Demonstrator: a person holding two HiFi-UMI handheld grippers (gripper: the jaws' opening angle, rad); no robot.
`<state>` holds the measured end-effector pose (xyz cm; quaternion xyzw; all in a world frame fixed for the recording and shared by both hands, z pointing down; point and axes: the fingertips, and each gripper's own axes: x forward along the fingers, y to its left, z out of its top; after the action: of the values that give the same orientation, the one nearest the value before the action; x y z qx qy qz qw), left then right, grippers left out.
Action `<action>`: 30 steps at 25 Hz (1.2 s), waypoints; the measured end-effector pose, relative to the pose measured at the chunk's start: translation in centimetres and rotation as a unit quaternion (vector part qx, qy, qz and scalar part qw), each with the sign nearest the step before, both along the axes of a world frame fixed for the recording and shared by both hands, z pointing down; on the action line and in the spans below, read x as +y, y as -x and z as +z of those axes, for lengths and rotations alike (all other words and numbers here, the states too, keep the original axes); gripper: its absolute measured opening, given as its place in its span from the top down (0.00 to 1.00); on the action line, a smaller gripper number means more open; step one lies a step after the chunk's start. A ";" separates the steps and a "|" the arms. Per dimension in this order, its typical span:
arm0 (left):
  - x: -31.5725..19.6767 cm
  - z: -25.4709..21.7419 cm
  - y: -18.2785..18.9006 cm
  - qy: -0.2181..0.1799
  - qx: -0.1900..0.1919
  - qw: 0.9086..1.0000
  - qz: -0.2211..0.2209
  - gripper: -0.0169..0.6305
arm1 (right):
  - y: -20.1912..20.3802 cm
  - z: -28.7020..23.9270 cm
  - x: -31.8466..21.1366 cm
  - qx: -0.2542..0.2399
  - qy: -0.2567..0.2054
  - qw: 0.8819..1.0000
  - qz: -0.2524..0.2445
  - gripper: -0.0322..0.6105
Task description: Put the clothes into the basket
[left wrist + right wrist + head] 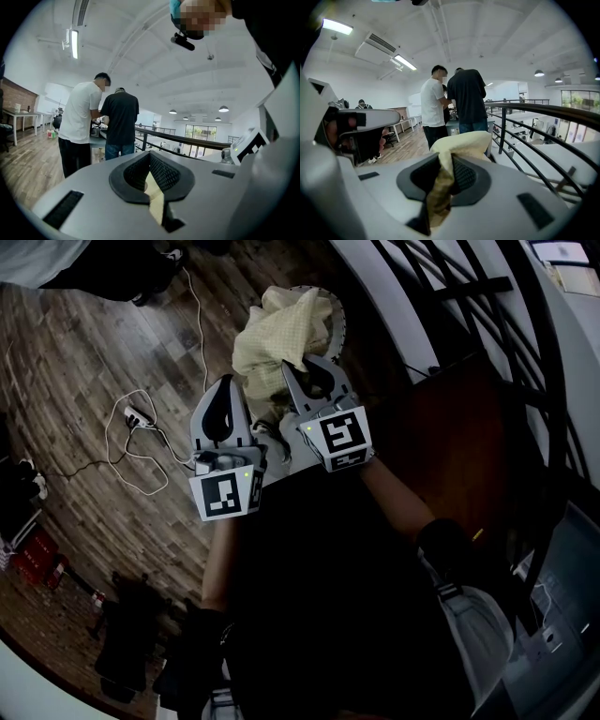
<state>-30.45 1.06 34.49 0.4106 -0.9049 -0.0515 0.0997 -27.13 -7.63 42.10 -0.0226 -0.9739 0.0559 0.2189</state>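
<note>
Cloth [277, 341] pinched in closed jaws of both left gripper [151, 174] and right gripper [444, 174]

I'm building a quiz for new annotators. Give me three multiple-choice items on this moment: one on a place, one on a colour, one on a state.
1. Where does the white cable lie?
A. on the wood floor
B. inside a basket
C. draped on a railing

2. What colour is the cloth?
A. red
B. pale yellow
C. blue

3. How do the right gripper jaws stand?
A. wide apart and empty
B. shut on the cloth
C. shut on a cable

Answers:
1 A: the head view shows it looping across the planks.
2 B: the fabric is pale yellow in every view.
3 B: in the right gripper view a fold is pinched between the pads.
</note>
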 end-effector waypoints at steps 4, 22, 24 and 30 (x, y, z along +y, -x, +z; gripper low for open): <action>0.0 1.1 0.5 -0.002 0.014 1.000 0.002 0.96 | 0.2 1.6 -0.4 0.019 0.004 1.000 0.013 0.84; 0.1 11.0 4.0 0.036 0.038 0.993 0.107 0.96 | -0.3 12.6 0.5 0.099 0.001 0.989 0.114 0.84; 0.4 11.9 4.6 0.037 0.039 0.992 0.110 0.96 | -0.3 13.9 0.8 0.107 0.002 0.987 0.120 0.84; 1.7 15.3 6.7 0.030 0.045 0.993 0.102 0.96 | -0.2 18.4 2.5 0.135 0.004 0.982 0.129 0.84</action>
<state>-37.18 2.80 49.80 0.4949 -0.8540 -0.0323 0.1570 -26.96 -5.11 60.51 0.1103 -0.9298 0.0902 0.3394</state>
